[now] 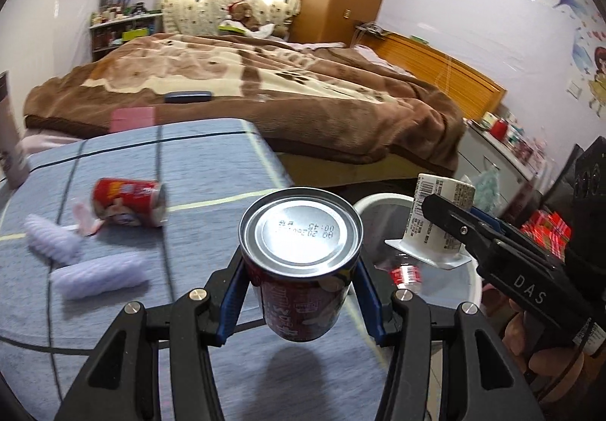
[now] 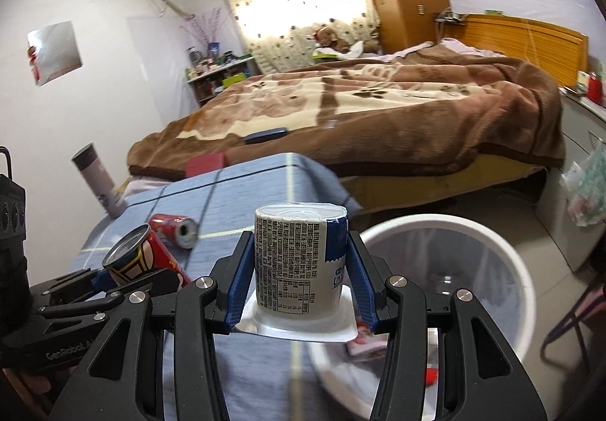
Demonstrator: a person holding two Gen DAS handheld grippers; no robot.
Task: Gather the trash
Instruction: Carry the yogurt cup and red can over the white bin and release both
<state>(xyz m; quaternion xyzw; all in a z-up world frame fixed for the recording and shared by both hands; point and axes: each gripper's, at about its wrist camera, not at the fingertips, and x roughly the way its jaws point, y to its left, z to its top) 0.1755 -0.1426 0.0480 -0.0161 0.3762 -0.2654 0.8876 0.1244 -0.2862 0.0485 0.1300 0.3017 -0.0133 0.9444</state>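
Note:
My left gripper (image 1: 300,292) is shut on a red drink can (image 1: 301,269), held with its silver end towards the camera, above the blue tablecloth's (image 1: 212,163) right edge. My right gripper (image 2: 299,281) is shut on an upside-down white yogurt cup (image 2: 299,262), its foil rim at the bottom, at the near rim of a white trash bin (image 2: 492,250). In the left wrist view the yogurt cup (image 1: 441,216) hangs over the bin (image 1: 378,203). A crushed red can (image 1: 128,201) lies on the table, seen also in the right wrist view as the crushed can (image 2: 174,229).
Two lavender rolled cloths (image 1: 98,275) and a pink wrapper (image 1: 85,218) lie on the table's left part. A grey flask (image 2: 100,180) stands at its far left corner. The bin holds red-and-white wrappers (image 1: 407,275). A bed with a brown blanket (image 1: 303,88) lies beyond.

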